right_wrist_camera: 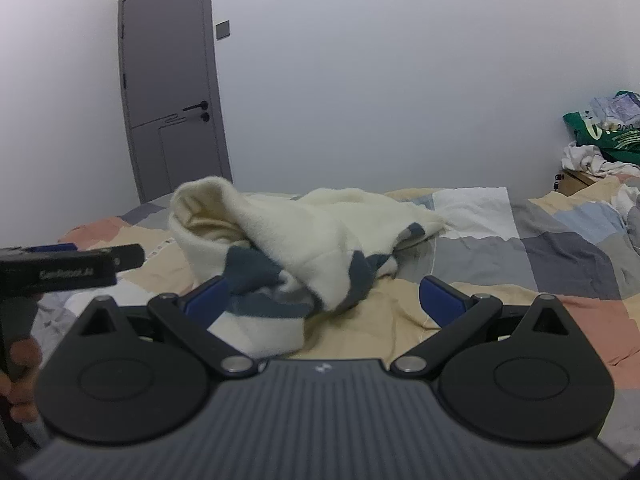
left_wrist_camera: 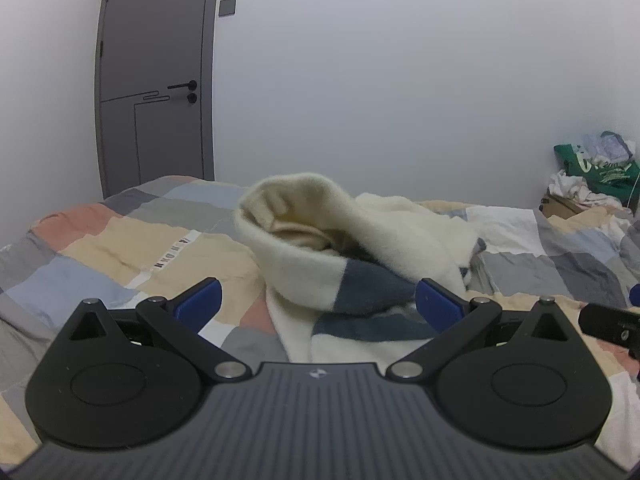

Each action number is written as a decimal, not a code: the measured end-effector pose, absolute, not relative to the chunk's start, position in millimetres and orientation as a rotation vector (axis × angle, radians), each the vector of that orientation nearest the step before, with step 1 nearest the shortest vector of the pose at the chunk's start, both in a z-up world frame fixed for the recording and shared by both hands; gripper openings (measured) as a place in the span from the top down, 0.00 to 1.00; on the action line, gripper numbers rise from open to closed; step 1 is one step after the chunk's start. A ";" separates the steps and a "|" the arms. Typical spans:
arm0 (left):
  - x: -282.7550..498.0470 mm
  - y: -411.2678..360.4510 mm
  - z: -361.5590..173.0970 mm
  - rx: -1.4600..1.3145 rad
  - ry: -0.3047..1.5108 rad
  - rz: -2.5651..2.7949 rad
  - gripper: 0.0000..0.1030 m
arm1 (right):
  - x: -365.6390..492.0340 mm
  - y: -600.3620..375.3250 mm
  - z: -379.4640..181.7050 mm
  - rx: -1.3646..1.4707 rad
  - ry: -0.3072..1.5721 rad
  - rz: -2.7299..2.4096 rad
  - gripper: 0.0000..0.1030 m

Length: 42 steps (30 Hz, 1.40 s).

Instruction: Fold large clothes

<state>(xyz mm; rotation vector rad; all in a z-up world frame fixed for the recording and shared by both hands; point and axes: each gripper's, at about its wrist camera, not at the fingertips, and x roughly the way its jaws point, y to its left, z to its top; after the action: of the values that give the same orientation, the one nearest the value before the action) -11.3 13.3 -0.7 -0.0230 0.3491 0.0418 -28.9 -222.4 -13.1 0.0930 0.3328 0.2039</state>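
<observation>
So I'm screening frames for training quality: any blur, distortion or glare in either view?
Left wrist: the door bows from fisheye, the sweater is slightly soft, light is flat and there is no glare. Right wrist: same curvature, and the left gripper at the edge is blurred.

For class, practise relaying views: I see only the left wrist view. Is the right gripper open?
Observer: Yes, the right gripper is open and empty; the sweater lies crumpled ahead of it.
Operator: Can you see who holds my left gripper?
Observer: A hand grips the handle of the left gripper, at the right view's left edge.
Operator: What lies right of the sweater?
Observer: Bare quilt, all the way to the clothes pile.
</observation>
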 end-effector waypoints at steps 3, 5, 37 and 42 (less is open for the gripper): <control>-11.7 12.3 -0.7 -0.017 0.347 0.044 0.00 | -29.5 -222.5 -11.2 0.097 0.321 0.199 0.00; -11.2 12.0 -1.0 -0.014 0.350 0.044 0.00 | -28.6 -221.7 -9.0 0.096 0.317 0.200 0.00; 87.9 37.0 12.4 -0.121 0.409 -0.024 0.00 | 71.6 -200.6 -6.2 0.098 0.387 0.249 0.00; 127.9 32.0 4.5 -0.105 0.446 -0.018 0.00 | 106.5 -197.2 -13.8 0.080 0.415 0.270 0.00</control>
<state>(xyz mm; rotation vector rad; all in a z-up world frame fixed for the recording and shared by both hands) 127.9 32.0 4.5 -0.1046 0.4464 -0.0179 106.5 -197.2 -13.8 0.0796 0.4145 0.2704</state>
